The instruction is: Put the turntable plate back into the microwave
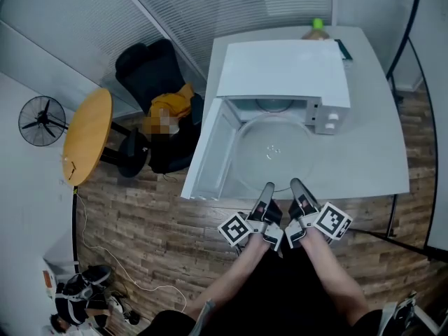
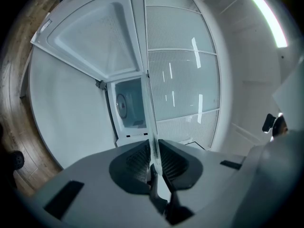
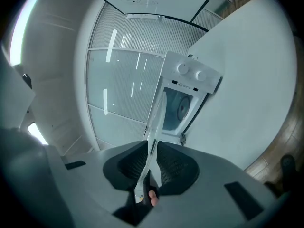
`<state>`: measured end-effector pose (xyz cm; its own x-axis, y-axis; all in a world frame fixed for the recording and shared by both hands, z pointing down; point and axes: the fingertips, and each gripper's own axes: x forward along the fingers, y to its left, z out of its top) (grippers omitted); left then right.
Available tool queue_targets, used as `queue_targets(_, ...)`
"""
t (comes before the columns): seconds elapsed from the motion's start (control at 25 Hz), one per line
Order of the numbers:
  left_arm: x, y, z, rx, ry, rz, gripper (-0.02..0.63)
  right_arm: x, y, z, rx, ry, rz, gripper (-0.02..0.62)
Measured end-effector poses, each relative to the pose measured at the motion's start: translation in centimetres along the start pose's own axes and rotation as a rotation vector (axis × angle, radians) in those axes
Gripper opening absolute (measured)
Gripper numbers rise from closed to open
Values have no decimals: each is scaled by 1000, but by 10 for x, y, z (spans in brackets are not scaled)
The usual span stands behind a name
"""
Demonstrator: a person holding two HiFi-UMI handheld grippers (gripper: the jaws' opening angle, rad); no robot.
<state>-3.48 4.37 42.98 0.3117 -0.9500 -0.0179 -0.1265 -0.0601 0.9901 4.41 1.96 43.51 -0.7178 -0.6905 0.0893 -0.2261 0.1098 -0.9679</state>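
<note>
A clear glass turntable plate (image 1: pixel 273 152) hangs level in front of the open white microwave (image 1: pixel 283 68), with its far edge at the cavity mouth. My left gripper (image 1: pixel 268 187) is shut on the plate's near rim. Just to its right, my right gripper (image 1: pixel 297 185) is shut on the same rim. In the left gripper view the plate (image 2: pixel 149 118) shows edge-on between the pads of the left gripper (image 2: pixel 154 163), and the cavity (image 2: pixel 130 106) lies ahead. The right gripper view has the plate (image 3: pixel 156 122) clamped in the right gripper (image 3: pixel 151 160), below the microwave's knobs (image 3: pixel 190 72).
The microwave door (image 1: pixel 210 152) swings open to the left. The microwave stands on a white table (image 1: pixel 371 152) above a wooden floor. A green-capped bottle (image 1: pixel 316 28) stands behind it. To the left are a black chair (image 1: pixel 154 68), a round yellow table (image 1: pixel 87 135) and a fan (image 1: pixel 42 121).
</note>
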Motion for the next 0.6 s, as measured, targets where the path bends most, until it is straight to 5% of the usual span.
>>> queue_targets(0.2, 10, 12, 5, 4, 12, 19, 44, 15, -3, 3, 30, -9, 47, 69)
queue_targets(0.36, 18, 26, 13, 0, 23, 42, 44, 22, -26, 4, 20, 2, -54, 69)
queue_targets(0.6, 38, 46, 29, -17, 40, 47, 46, 51, -37, 11, -1, 9, -70, 71)
